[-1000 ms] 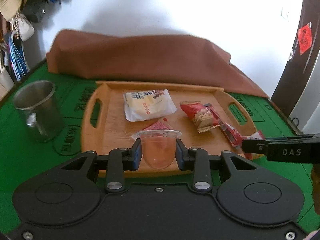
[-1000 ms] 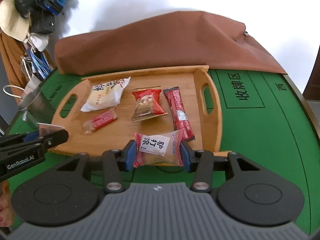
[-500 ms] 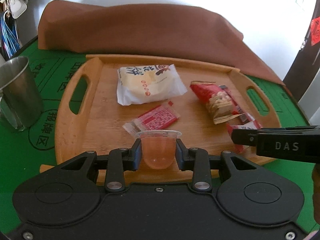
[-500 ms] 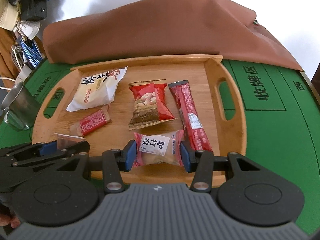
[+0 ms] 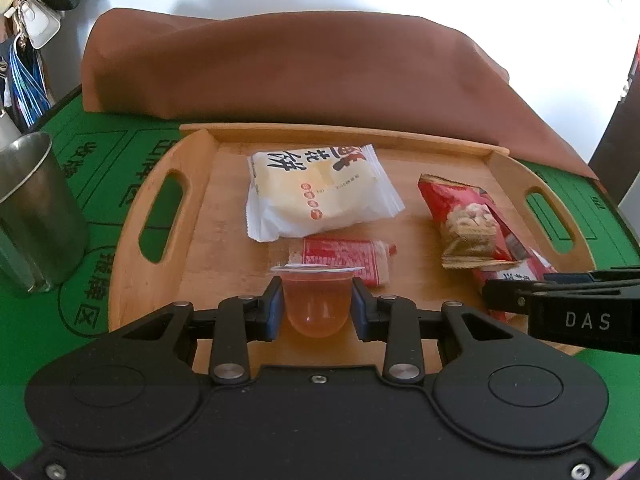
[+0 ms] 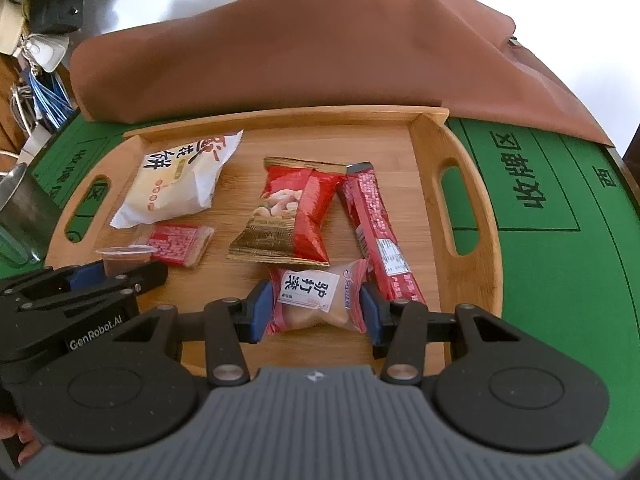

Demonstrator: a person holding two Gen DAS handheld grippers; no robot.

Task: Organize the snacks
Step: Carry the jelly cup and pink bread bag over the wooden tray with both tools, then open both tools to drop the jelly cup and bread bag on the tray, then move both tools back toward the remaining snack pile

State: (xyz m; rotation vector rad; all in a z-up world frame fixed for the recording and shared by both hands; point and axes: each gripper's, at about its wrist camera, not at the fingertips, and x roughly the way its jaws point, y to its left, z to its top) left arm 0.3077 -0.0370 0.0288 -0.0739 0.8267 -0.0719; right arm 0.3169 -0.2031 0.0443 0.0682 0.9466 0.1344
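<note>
A wooden tray (image 5: 136, 216) (image 6: 472, 280) with handle slots lies on the green table. My left gripper (image 5: 317, 304) is shut on a clear jelly cup (image 5: 316, 304) (image 6: 124, 258) with orange jelly, low over the tray's near left part. My right gripper (image 6: 316, 308) is shut on a pink-and-white wrapped cake packet (image 6: 316, 300) over the tray's near right part. On the tray lie a white pastry packet (image 5: 320, 192) (image 6: 180, 184), a small red flat packet (image 5: 344, 258) (image 6: 178, 244), a red peanut bag (image 5: 468, 220) (image 6: 292, 212) and a long red bar (image 6: 376, 236).
A steel mug (image 5: 32, 216) stands on the green mat left of the tray. A brown cloth heap (image 5: 304, 68) (image 6: 320, 48) lies behind the tray against the white wall. Bags and cords (image 5: 28, 40) hang at the far left. The table's edge curves at the right (image 6: 624, 208).
Both grippers have moved forward and down over the tray, which now looks larger and closer. Each keeps its snack, the jelly cup and the cake packet, held the same way.
</note>
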